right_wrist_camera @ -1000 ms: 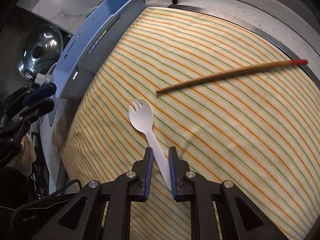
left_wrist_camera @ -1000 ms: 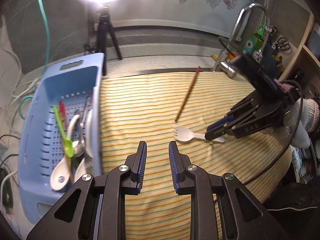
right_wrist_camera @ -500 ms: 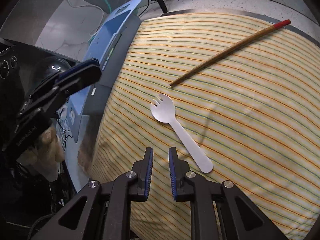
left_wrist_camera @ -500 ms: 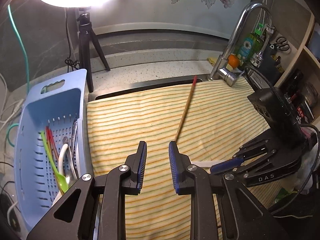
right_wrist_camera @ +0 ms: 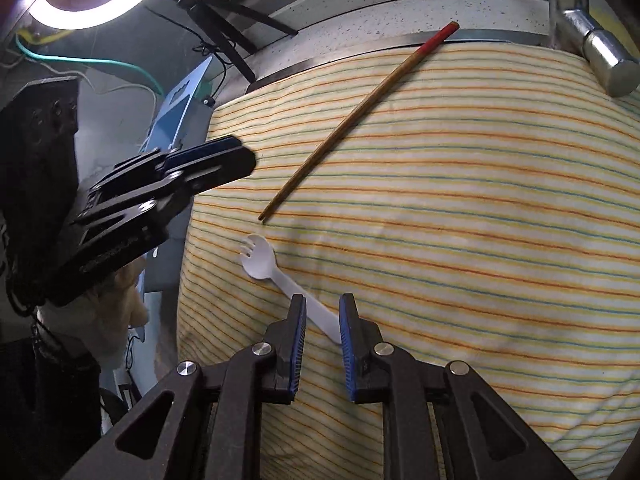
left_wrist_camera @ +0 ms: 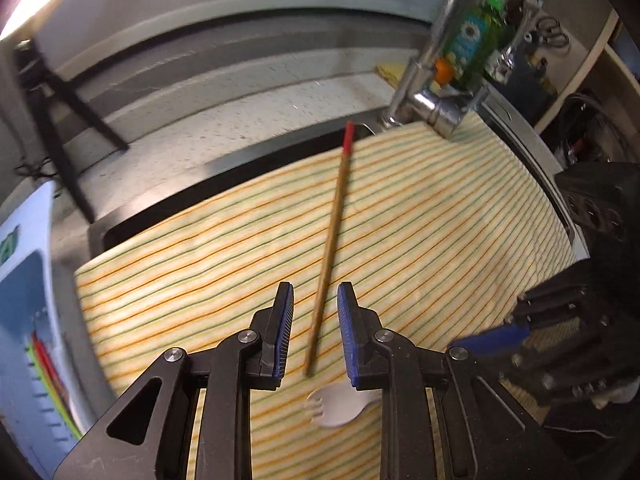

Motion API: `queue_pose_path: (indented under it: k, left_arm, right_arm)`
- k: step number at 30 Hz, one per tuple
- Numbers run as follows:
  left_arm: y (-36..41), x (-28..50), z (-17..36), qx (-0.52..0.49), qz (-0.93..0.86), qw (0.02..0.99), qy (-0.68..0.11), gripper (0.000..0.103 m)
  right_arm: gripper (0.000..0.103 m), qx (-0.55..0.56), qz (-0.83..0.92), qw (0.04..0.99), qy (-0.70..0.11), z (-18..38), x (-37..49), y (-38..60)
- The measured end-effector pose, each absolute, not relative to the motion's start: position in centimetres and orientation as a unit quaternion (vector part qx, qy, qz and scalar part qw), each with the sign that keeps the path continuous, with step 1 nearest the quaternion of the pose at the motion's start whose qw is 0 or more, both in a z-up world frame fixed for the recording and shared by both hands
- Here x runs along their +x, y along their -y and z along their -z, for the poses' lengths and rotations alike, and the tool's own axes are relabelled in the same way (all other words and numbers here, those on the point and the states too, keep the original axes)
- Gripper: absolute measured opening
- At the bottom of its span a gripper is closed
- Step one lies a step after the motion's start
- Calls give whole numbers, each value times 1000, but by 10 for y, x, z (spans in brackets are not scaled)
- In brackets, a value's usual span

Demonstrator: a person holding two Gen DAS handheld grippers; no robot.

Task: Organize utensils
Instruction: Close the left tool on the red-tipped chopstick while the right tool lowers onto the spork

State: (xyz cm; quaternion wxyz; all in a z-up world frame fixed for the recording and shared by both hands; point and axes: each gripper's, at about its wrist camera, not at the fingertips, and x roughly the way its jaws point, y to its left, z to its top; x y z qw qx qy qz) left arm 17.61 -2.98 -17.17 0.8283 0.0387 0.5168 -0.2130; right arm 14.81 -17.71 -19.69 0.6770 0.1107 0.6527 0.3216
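A wooden chopstick with a red end [left_wrist_camera: 333, 240] lies on the striped cloth [left_wrist_camera: 440, 216]; it also shows in the right wrist view [right_wrist_camera: 352, 124]. A white plastic spork [right_wrist_camera: 280, 276] lies below its thin tip, and also shows in the left wrist view [left_wrist_camera: 336, 408]. My left gripper [left_wrist_camera: 312, 304] is open, its fingers on either side of the chopstick's thin end. My right gripper [right_wrist_camera: 323, 312] is open with the spork's handle between its fingers. The blue basket [left_wrist_camera: 28, 320] with several utensils sits at the left edge.
A chrome faucet [left_wrist_camera: 432, 92] and a green soap bottle [left_wrist_camera: 476, 40] stand at the back right. A black tripod [left_wrist_camera: 60, 120] stands at the back left. The sink rim [left_wrist_camera: 240, 156] runs behind the cloth.
My left gripper has swung right and forward from the basket side to straddle the chopstick's tip. My right gripper let go of the spork, pulled back, then returned open around its handle.
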Motion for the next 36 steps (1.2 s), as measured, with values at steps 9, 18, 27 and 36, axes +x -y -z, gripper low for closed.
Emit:
queue_pose_path:
  k: [9,18,27,36]
  left_arm:
    - [47,189,196,90,212,804,-548,6]
    - [26,145,197,102,203,797,-560,5]
    - [22,90,200,33,184,808,-559,4]
    - [16,54,197,-14,99,834,-543,5]
  right_arm:
    - [16,122,-338,653,-667,206,129,161]
    - [16,109,-313,670,-664,208,143,161]
    - [16,95,-301,685,-657,210,159,160]
    - [16,51,-305,698,-646,207,172,135]
